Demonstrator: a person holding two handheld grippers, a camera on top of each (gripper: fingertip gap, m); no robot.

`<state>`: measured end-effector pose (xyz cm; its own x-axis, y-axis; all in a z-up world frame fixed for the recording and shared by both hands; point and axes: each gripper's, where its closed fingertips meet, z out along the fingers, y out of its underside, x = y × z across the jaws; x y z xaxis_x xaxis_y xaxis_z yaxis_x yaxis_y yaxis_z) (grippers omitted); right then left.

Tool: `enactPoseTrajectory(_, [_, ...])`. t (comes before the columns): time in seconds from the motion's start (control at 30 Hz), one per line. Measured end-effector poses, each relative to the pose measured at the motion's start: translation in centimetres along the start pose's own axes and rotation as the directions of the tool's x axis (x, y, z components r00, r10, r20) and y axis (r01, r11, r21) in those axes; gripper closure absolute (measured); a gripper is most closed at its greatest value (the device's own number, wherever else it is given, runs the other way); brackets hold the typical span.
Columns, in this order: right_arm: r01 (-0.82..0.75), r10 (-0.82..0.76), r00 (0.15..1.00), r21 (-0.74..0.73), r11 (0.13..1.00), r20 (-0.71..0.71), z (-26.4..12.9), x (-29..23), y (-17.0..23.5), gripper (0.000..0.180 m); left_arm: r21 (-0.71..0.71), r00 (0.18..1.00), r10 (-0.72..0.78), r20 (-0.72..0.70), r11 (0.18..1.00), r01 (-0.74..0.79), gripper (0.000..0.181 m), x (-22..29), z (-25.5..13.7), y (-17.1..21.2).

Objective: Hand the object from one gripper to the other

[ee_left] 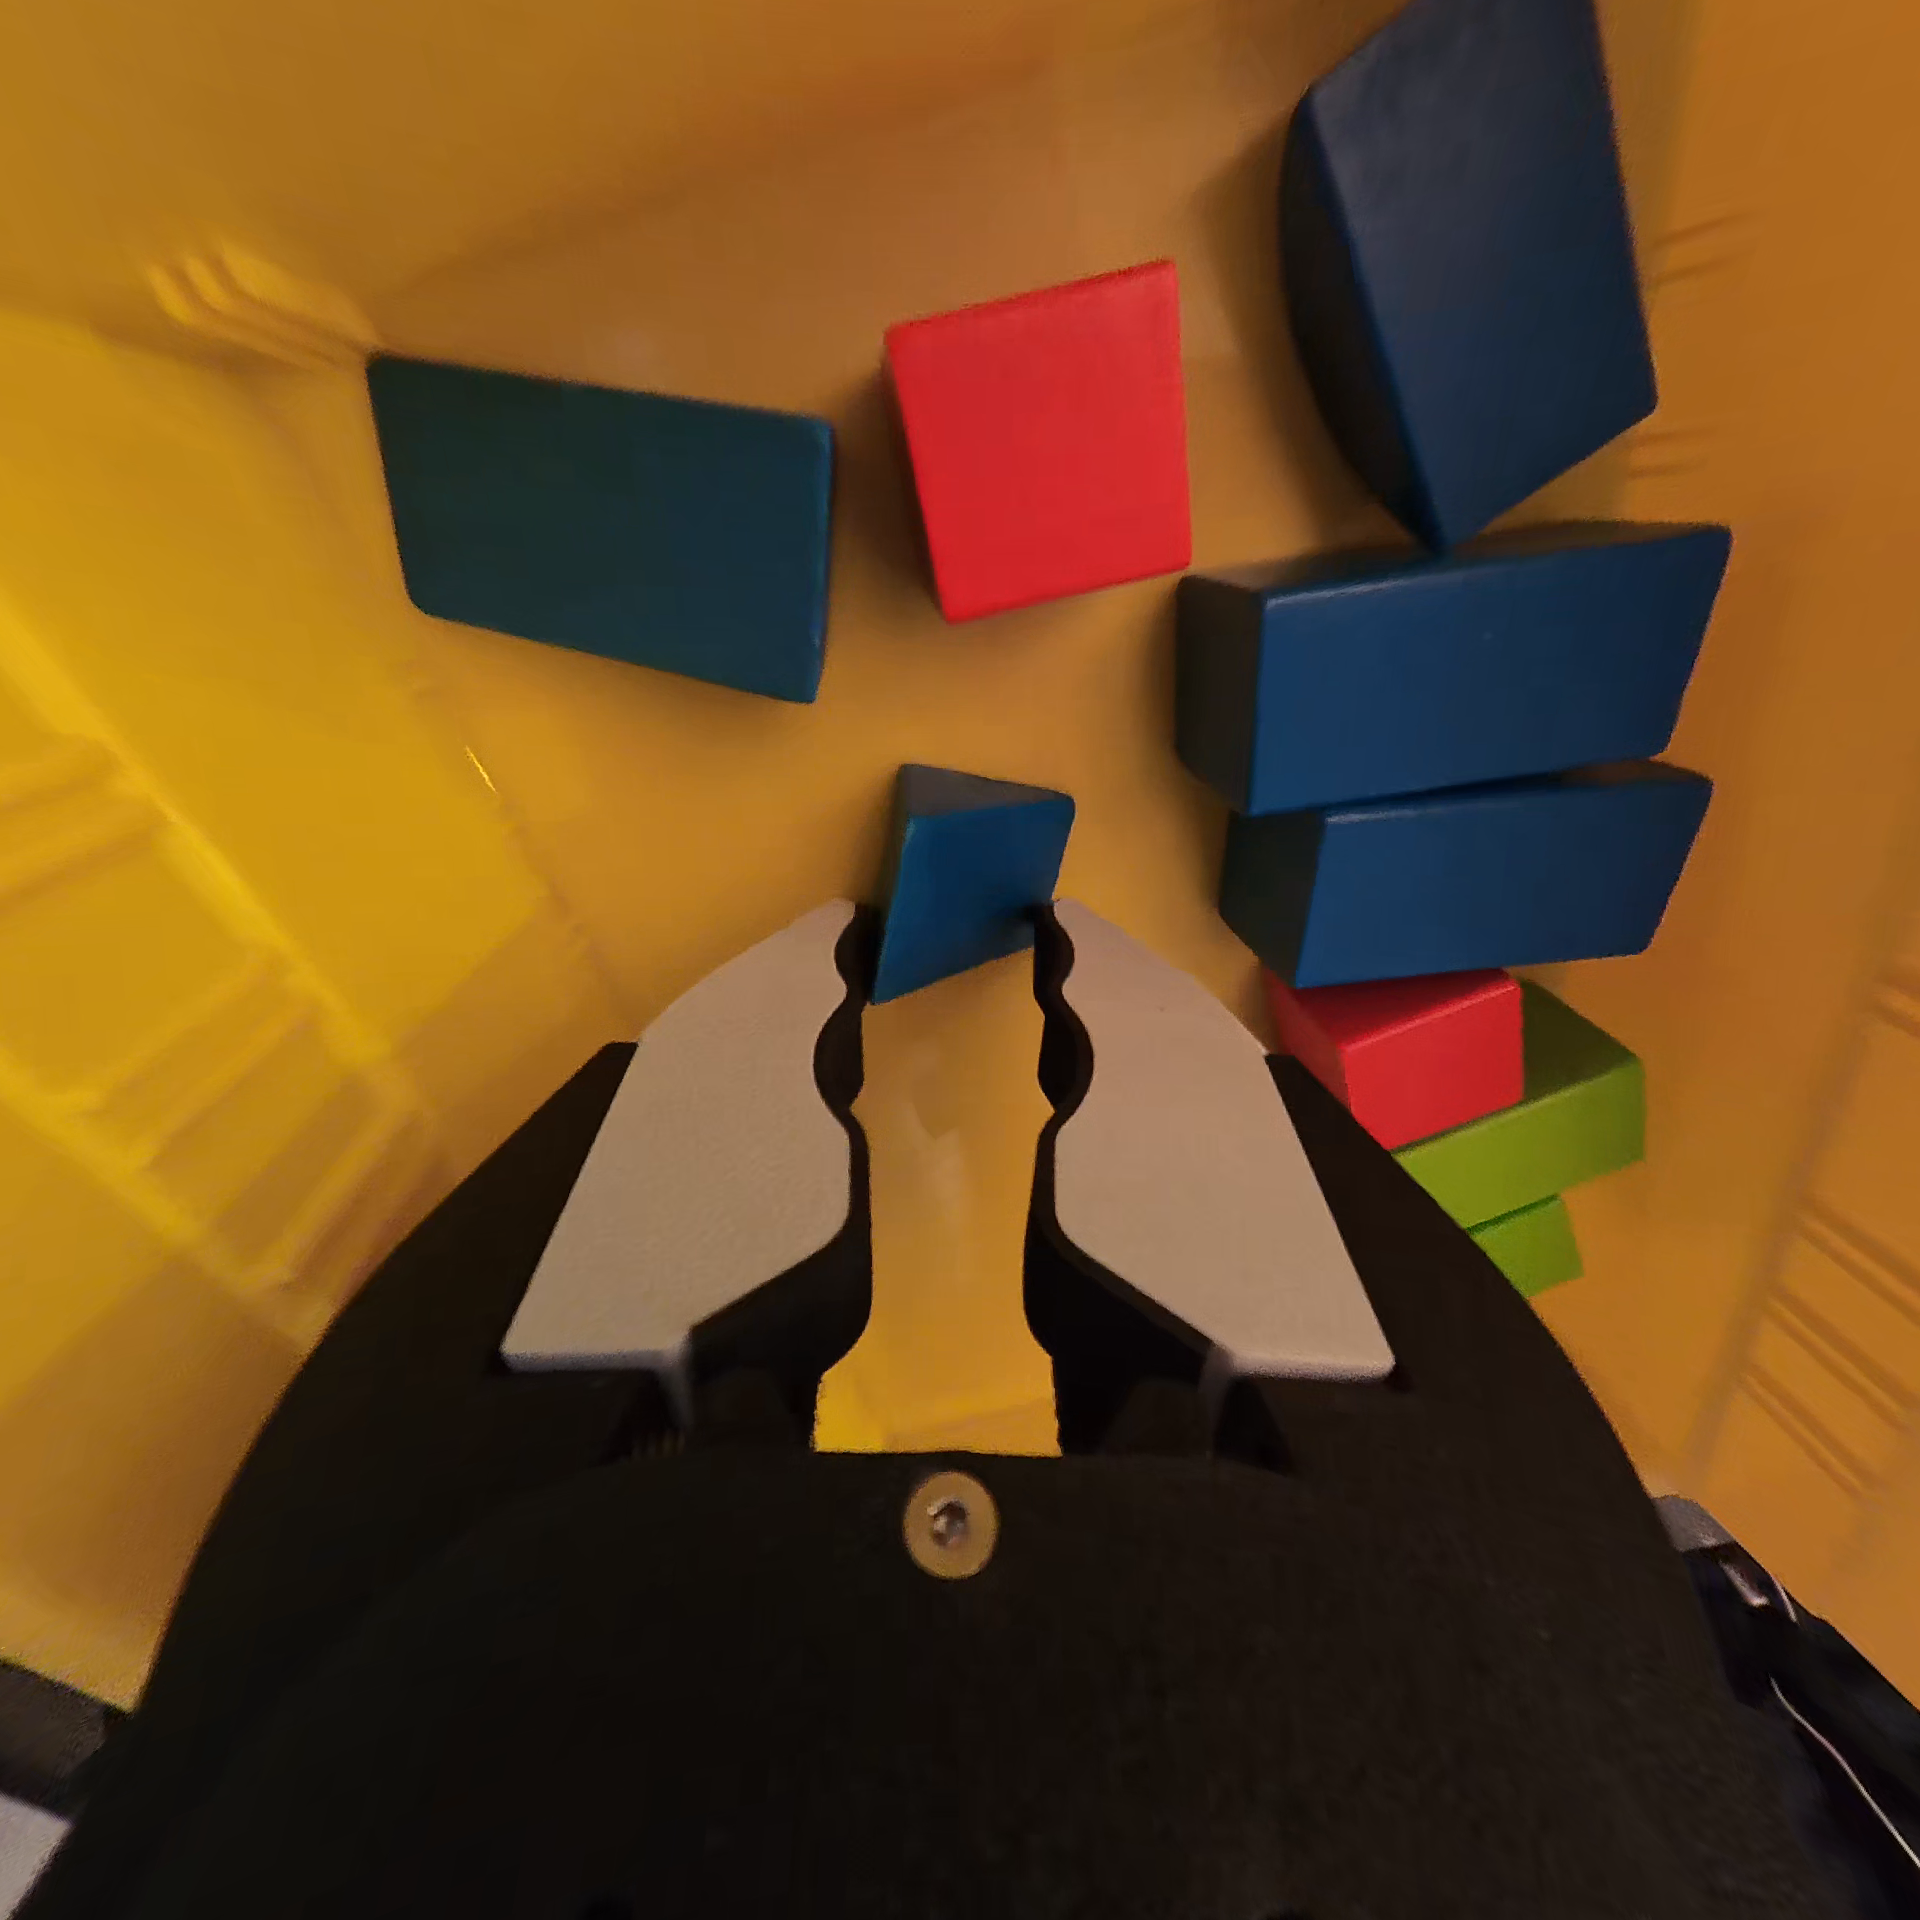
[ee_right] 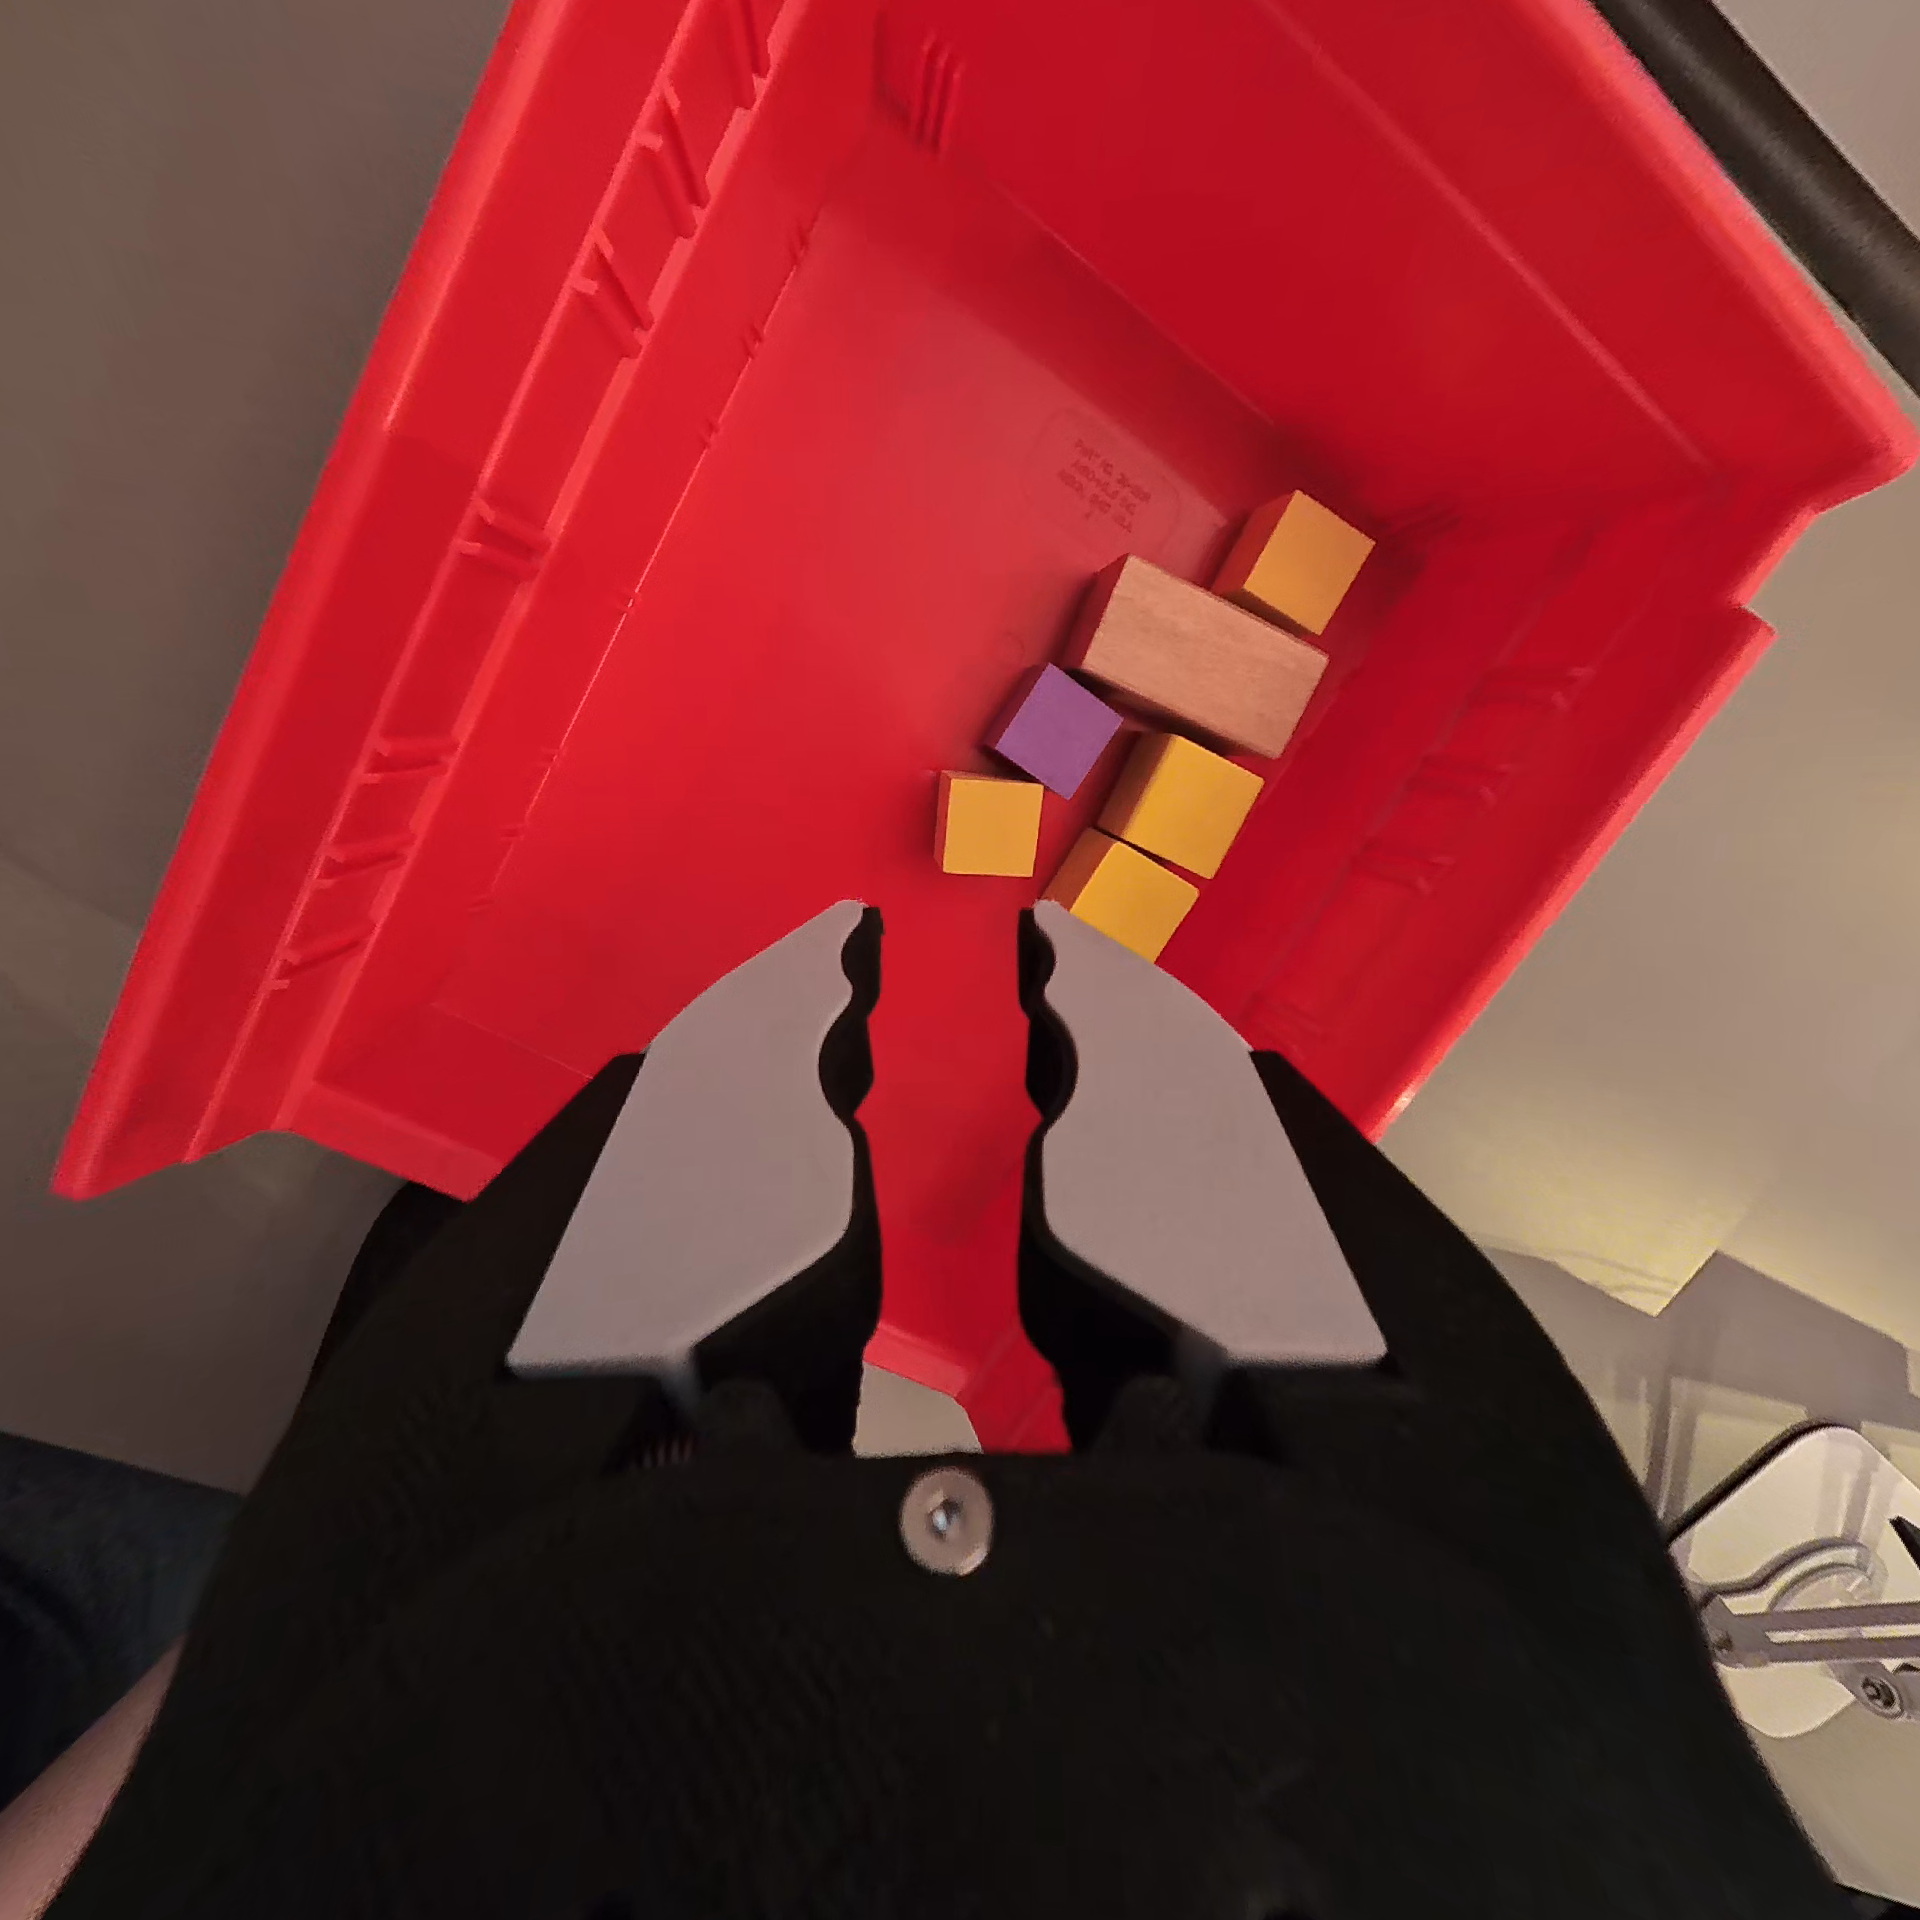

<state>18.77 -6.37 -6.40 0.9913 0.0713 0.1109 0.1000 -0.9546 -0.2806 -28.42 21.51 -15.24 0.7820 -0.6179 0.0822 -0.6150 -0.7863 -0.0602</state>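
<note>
two grippers, and only one of them has anything to do with a block yet. the left gripper point(ee_left: 948, 909) reaches down into a yellow bin point(ee_left: 260, 831), and its grey fingertips point(ee_left: 821, 925) sit on either side of a small blue triangular block point(ee_left: 966, 883) — the near end of the block lies between the tips, the far end pokes out beyond them. the jaws look closed onto it or very nearly so; whether the block is off the bin floor i cannot tell.

other blocks lie around it: a dark teal flat block point(ee_left: 613, 520) far left, a red block point(ee_left: 1044, 436) straight beyond, and a crowded row of blue, red and green pieces on the right, with the nearest blue block point(ee_left: 1455, 873) just beside the right fingertip.

the right gripper point(ee_right: 948, 914) hangs over a red bin point(ee_right: 623, 520), jaws apart with nothing between them; orange cubes point(ee_right: 987, 826), a purple cube point(ee_right: 1055, 727) and a plain wooden block point(ee_right: 1205, 655) rest on the bin floor beyond.

as i judge it, the task is at its pick-up stage: neither view shows the other gripper, so the lift, the meeting and the transfer itself are all left to do.
</note>
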Motion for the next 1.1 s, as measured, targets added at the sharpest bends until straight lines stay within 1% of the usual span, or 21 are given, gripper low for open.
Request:
enactPoseTrajectory(0.23, [0.008,-0.008,1.0,-0.004,1.0,-0.001,0.1,-0.2,-0.2,0.154,0.019,0.999,0.033,0.003,0.999,-0.034,0.154,0.2,-0.3,-0.3])
enactPoseTrajectory(0.5, [0.025,-0.025,1.0,0.001,1.0,-0.017,0.0,-0.4,-0.6,0.154,0.071,0.998,0.061,-0.002,0.996,-0.061,0.155,0.6,-2.5,-0.1])
enactPoseTrajectory(0.57, [0.029,-0.029,0.999,0.011,1.0,-0.032,-0.2,-0.4,-0.9,0.154,0.094,0.997,0.073,-0.029,0.993,-0.07,0.155,1.1,-3.3,-0.1])
enactPoseTrajectory(0.67, [0.042,-0.037,0.998,0.079,0.996,-0.058,-1.4,-0.8,-2.2,0.155,0.189,0.985,0.107,-0.135,0.979,-0.08,0.155,3.0,-5.4,-0.5])
enactPoseTrajectory(0.73, [0.065,-0.05,0.994,0.163,0.984,-0.095,-2.8,-1.4,-3.9,0.155,0.286,0.964,0.15,-0.219,0.954,-0.084,0.155,4.8,-7.5,-1.1])
enactPoseTrajectory(0.8, [0.097,-0.058,0.988,0.277,0.956,-0.144,-4.8,-2.6,-6.3,0.155,0.391,0.937,0.216,-0.276,0.916,-0.096,0.155,6.8,-10.0,-1.6])
enactPoseTrajectory(0.87, [0.161,-0.092,0.981,0.446,0.881,-0.172,-7.3,-5.1,-9.5,0.155,0.477,0.91,0.277,-0.307,0.872,-0.105,0.155,8.8,-12.2,-2.1])
enactPoseTrajectory(0.9, [0.213,-0.138,0.975,0.543,0.812,-0.176,-8.7,-7.1,-11.4,0.154,0.509,0.892,0.314,-0.324,0.853,-0.116,0.155,10.0,-13.1,-2.1])
enactPoseTrajectory(0.93, [0.278,-0.213,0.961,0.64,0.716,-0.179,-10.1,-9.7,-13.1,0.149,0.541,0.868,0.356,-0.346,0.831,-0.125,0.155,11.3,-14.0,-2.1])
enactPoseTrajectory(1.0, [0.407,-0.406,0.887,0.786,0.465,-0.218,-12.1,-16.0,-15.4,0.125,0.599,0.787,0.447,-0.426,0.791,-0.125,0.155,14.5,-15.9,-1.8])
enactPoseTrajectory(1.03, [0.449,-0.491,0.835,0.823,0.348,-0.248,-12.3,-18.9,-15.7,0.122,0.62,0.728,0.493,-0.476,0.775,-0.12,0.155,16.2,-16.8,-1.5])
enactPoseTrajectory(1.07, [0.476,-0.54,0.791,0.844,0.248,-0.287,-12.2,-21.4,-16.0,0.121,0.639,0.668,0.534,-0.518,0.761,-0.113,0.155,17.8,-17.7,-1.1])
enactPoseTrajectory(1.1, [0.498,-0.559,0.759,0.851,0.17,-0.333,-11.9,-23.2,-16.2,0.118,0.654,0.612,0.568,-0.55,0.749,-0.107,0.155,19.2,-18.6,-0.7])
